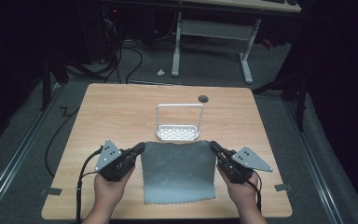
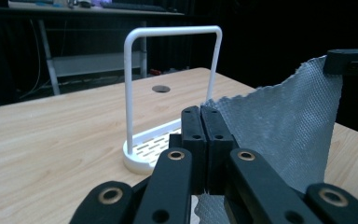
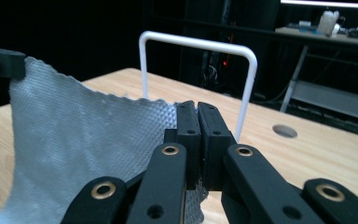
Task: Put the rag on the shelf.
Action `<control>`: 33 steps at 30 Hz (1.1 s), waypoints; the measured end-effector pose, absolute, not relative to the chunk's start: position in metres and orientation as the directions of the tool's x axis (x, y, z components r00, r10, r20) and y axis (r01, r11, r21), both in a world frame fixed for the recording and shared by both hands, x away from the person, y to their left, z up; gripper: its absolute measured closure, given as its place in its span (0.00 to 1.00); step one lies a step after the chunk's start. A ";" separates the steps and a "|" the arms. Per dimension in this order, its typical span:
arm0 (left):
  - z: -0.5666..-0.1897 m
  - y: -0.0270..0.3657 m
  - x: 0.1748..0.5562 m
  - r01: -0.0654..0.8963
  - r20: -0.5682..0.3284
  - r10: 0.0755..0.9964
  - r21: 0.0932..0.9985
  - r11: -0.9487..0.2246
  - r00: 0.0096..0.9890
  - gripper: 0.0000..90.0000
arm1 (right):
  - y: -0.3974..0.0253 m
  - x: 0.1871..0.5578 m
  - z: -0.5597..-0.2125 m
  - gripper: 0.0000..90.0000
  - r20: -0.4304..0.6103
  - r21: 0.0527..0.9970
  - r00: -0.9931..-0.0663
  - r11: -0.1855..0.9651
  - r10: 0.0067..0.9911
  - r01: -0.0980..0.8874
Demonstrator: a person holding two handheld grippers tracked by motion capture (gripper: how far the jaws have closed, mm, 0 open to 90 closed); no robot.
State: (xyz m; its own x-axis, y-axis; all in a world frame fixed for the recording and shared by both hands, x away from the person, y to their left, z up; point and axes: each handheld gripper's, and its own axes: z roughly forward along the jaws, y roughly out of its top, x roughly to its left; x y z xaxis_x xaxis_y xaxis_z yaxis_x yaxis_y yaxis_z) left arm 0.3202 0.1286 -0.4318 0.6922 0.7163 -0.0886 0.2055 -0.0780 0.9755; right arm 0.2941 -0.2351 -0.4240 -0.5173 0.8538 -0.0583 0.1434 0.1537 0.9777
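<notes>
Cloth (image 1: 178, 171) sits near the counter's (image 1: 121, 112) front edge, far corners pinched by your left claw (image 1: 139, 149) and right claw (image 1: 213, 147). Uneven lifting could slip a corner out or snag the white rack (image 1: 179, 122) just behind.

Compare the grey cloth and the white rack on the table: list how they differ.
The grey cloth is soft, textured fabric; the white rack is rigid, with a slotted base.
The cloth lies mostly flat, its far corners lifted; the rack stands upright under a tall hoop.
The left gripper and right gripper pinch the cloth; the rack stands free.
Both rest on the wooden table.
</notes>
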 end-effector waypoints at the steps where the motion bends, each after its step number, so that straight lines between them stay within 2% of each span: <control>1: -0.430 0.129 0.320 0.204 -0.090 0.716 0.976 -0.074 0.692 0.99 | -0.234 0.293 -0.422 0.99 -0.063 0.978 -0.519 0.157 0.853 0.138; 14: -0.416 0.132 0.327 0.173 -0.096 0.736 0.984 -0.030 0.670 0.99 | -0.233 0.301 -0.403 0.99 -0.065 0.985 -0.509 0.138 0.858 0.105; 24: -0.389 0.120 0.348 0.097 -0.024 0.760 0.994 -0.052 0.650 1.00 | -0.238 0.324 -0.380 1.00 -0.072 0.989 -0.474 0.126 0.878 0.083; 33: -0.370 0.115 0.368 0.069 0.005 0.781 0.996 -0.062 0.624 1.00 | -0.238 0.339 -0.364 1.00 -0.096 0.989 -0.456 0.135 0.885 0.054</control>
